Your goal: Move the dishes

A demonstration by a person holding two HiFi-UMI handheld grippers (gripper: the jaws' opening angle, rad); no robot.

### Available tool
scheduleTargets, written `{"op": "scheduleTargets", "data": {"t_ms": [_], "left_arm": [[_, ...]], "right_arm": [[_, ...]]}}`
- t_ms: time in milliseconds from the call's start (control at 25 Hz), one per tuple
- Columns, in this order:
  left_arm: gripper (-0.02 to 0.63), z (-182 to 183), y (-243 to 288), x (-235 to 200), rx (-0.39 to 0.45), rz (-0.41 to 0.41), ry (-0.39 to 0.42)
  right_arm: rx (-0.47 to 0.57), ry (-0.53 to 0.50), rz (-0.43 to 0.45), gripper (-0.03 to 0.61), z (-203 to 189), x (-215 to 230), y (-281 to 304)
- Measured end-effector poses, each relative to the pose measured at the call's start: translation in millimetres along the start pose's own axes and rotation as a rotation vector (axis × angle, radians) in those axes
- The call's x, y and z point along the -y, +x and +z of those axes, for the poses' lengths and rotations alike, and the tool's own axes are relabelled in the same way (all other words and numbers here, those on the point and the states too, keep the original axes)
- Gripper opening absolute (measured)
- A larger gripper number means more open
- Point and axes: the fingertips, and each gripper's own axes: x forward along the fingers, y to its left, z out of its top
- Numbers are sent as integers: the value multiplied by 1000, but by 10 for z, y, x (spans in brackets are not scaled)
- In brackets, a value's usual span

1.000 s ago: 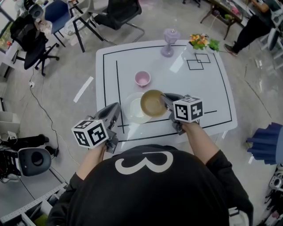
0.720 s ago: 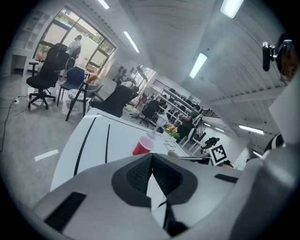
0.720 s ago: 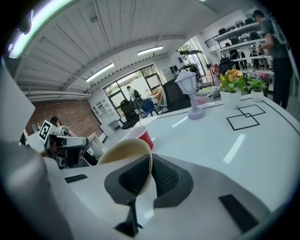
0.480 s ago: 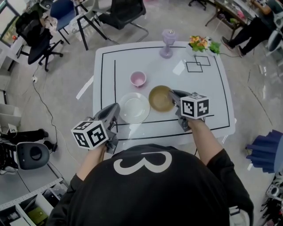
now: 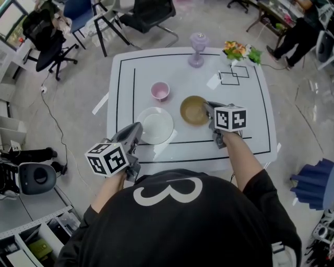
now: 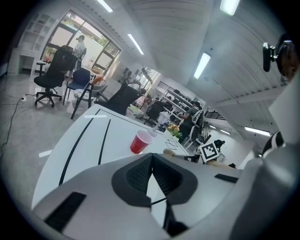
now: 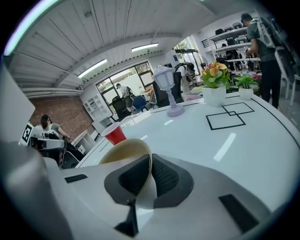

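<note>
A tan bowl (image 5: 194,110) is low over the white table (image 5: 250,104), right of a white plate (image 5: 155,125); I cannot tell whether it touches the tabletop. My right gripper (image 5: 209,110) is shut on the bowl's near rim; in the right gripper view the bowl (image 7: 123,152) has its wall pinched between the pads. A pink cup (image 5: 159,90) stands behind the plate, and shows red in the gripper views (image 6: 140,141) (image 7: 114,134). My left gripper (image 5: 136,130) is shut and empty, at the table's front-left edge just left of the plate.
A lilac lamp (image 5: 198,50) and a flower pot (image 5: 236,52) stand at the table's far edge. Black tape lines and two small squares (image 5: 232,76) mark the top. Office chairs (image 5: 141,15) stand behind the table. A person (image 5: 295,31) is at the far right.
My right gripper has carried the tan bowl off the white plate and moved it right and farther back. The plate now lies bare. The left gripper has barely moved.
</note>
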Motion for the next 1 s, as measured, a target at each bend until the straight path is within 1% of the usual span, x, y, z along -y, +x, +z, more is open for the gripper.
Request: {"op": "scheduleTargets", "data": {"t_ms": [240,320,360,440,480,600,720,800,880,960,1000], "left_arm": [[3,37,-37,9,19,3,8],[3,43,-40,-16,22,3,6],[3,46,-41,-26,24,1,4],[3,58,-48,-37,31,-8,0],[3,67,-56,-40,35,-13,-1],[3,99,-99,-49,44,-26,-4],[3,119,-158,-44,39,-38,-5],[3,161,-204,-35,36,-45,0],[3,230,-259,1,36,-58,12],[3,310,-332,54,42,-75,25],[3,344,-372,84,45,-87,28]], "right_arm": [[2,34,-16,38,10,56,53],[10,44,-18,54,31,59,55],[12,49,-18,73,37,57,54],[16,48,-19,165,49,43,37],[21,43,-19,194,61,28,19],[54,15,-12,264,140,-65,-72],[99,-52,-16,299,235,-196,-207],[149,-81,-15,297,325,-314,-315],[201,-78,6,254,408,-466,-419],[239,-73,38,233,458,-650,-509],[258,-78,53,211,477,-753,-560]]}}
